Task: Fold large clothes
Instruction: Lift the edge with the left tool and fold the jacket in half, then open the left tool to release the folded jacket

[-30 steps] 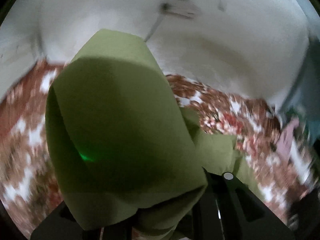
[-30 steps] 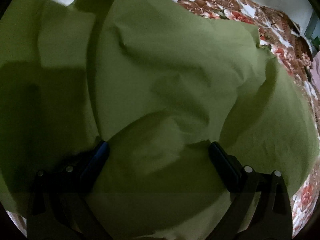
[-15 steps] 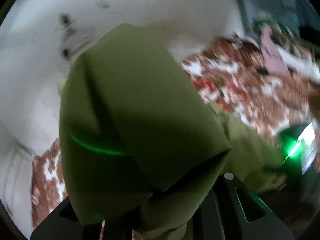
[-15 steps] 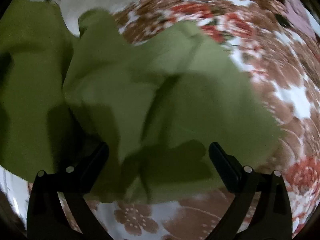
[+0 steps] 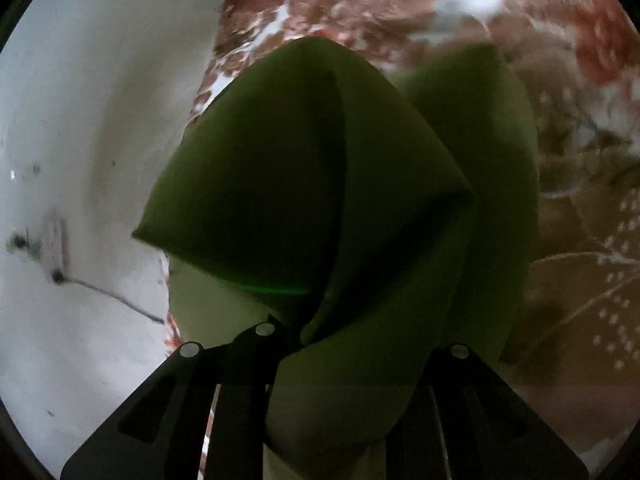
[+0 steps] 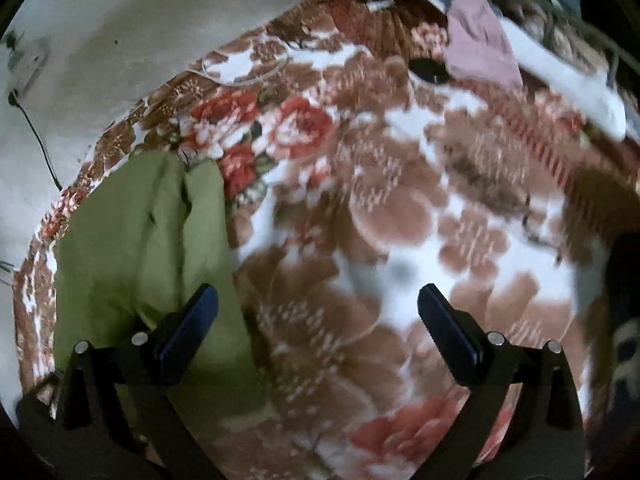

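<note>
The green garment (image 5: 312, 168) fills the middle of the left wrist view, bunched up and draped over my left gripper (image 5: 352, 344), which is shut on a thick fold of it; the fingertips are hidden under the cloth. In the right wrist view the same green garment (image 6: 132, 232) lies in a heap at the left on the floral blanket (image 6: 400, 208). My right gripper (image 6: 316, 308) hangs open above the blanket with nothing between its fingers; its left finger (image 6: 192, 320) overlaps the garment's edge in the picture.
A white wall (image 6: 100, 20) with a socket (image 6: 28, 60) and a dark cable (image 6: 36, 136) borders the blanket at the left. Pink cloth (image 6: 476, 40), white cloth (image 6: 568, 80) and other clothes lie at the far right. A small dark round object (image 6: 430, 70) sits beside them.
The right gripper has drawn away from the green garment, which filled its view before and now lies at the left. The left gripper has rolled and sunk, still holding the cloth.
</note>
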The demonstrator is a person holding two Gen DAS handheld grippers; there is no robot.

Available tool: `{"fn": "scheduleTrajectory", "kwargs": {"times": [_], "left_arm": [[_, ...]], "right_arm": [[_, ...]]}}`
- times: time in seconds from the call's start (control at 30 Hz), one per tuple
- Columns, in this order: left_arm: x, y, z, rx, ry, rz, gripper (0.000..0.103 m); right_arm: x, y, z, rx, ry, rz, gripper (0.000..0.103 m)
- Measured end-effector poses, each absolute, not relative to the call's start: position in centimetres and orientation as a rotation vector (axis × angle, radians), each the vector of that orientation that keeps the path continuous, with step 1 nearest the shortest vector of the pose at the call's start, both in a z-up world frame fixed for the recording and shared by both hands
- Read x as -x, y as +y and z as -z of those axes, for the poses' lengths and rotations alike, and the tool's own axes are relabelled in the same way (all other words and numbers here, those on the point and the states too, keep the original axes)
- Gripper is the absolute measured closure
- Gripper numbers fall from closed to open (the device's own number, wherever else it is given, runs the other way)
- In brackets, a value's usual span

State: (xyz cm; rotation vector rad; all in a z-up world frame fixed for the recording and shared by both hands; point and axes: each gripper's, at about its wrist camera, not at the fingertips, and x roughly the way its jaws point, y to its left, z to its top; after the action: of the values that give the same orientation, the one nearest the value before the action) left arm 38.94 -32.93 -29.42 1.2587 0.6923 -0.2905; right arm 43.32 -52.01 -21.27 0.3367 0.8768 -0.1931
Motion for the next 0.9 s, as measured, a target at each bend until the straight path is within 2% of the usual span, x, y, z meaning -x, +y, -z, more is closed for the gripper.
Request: {"fn": "scheduleTrajectory", "kwargs": {"times": [0.27, 0.4, 0.5, 0.6, 0.67, 0.7, 0.9], "left_arm": [[-39.5, -35.3, 32.0, -1.243, 0.719, 0.235, 0.088], [-40.0, -35.9, 31.7, -1.175, 0.748, 0.179, 0.087], [-39.2, -36.0, 31.8, -1.188, 0.690, 0.157, 0.083], [-37.4, -35.3, 31.2, -1.225, 0.614, 0.193, 0.062], [-36.6, -35.2, 30.1, -1.217, 0.562, 0.230, 0.021], [-35.8, -34.8, 29.2, -1.200, 0.538, 0.256, 0.017], [-32.9, -29.1, 22.4, -0.969, 0.551, 0.289, 0.015]], "right_arm": [[-44.9, -49.0, 18.2, -0.113, 0.825, 0.134, 0.005], [-44.7, -48.6, 18.2, -0.088, 0.839, 0.118, 0.005], [-44.8, -48.8, 18.4, -0.107, 0.868, 0.108, 0.005], [-45.2, -48.5, 18.0, -0.116, 0.895, 0.081, 0.005], [-45.4, -47.8, 17.3, -0.104, 0.898, 0.066, 0.005], [-45.5, -47.5, 16.8, -0.104, 0.894, 0.061, 0.005], [-45.7, -43.8, 15.1, -0.145, 0.919, -0.078, 0.005]]}}
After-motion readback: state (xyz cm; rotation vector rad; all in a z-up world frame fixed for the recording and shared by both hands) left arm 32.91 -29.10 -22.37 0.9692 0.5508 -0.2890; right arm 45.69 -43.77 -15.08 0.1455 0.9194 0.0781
